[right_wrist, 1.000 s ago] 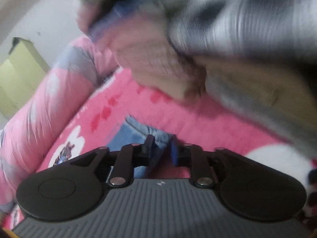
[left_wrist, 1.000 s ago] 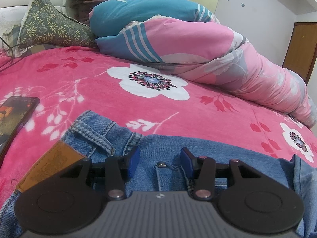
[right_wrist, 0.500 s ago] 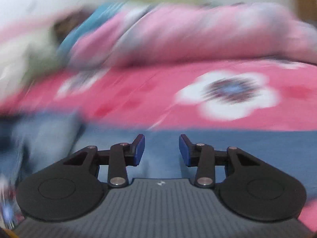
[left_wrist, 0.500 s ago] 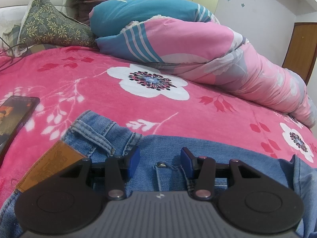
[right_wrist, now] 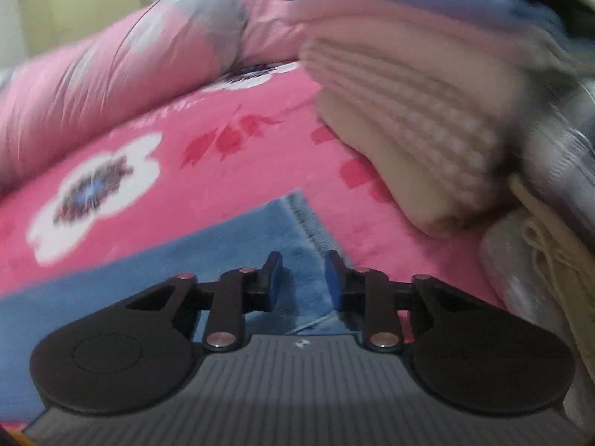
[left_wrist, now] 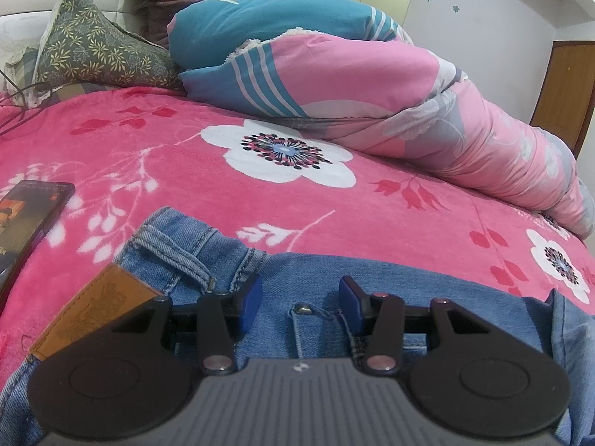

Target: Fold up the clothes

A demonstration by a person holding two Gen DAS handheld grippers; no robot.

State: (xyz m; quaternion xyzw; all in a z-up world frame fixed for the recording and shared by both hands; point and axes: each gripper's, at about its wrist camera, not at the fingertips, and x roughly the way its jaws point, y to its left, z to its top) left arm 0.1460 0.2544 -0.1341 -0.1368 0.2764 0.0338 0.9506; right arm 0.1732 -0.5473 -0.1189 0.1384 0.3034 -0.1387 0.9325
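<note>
- While the jeans (left_wrist: 390,278) lie flat on the pink flowered blanket (left_wrist: 230,200), waistband toward the left gripper (left_wrist: 300,303) and a leg hem under the right gripper (right_wrist: 300,284), the step in hand looks like taking hold of both ends for a first fold.
- The left gripper is spread over the waistband by a belt loop and rivet, pads clear of the cloth, tilted down at the bed.
- The right gripper's jaws are closing, with the hem corner lying between them; I cannot see the pads pressing yet.
- To do it well, I'd say bite the hem edge alone, not the blanket, then clamp the waistband before lifting.
- Keep the lift clear of the stack of folded clothes (right_wrist: 420,137) just beside the hem, and the phone (left_wrist: 28,219) near the waistband.
</note>
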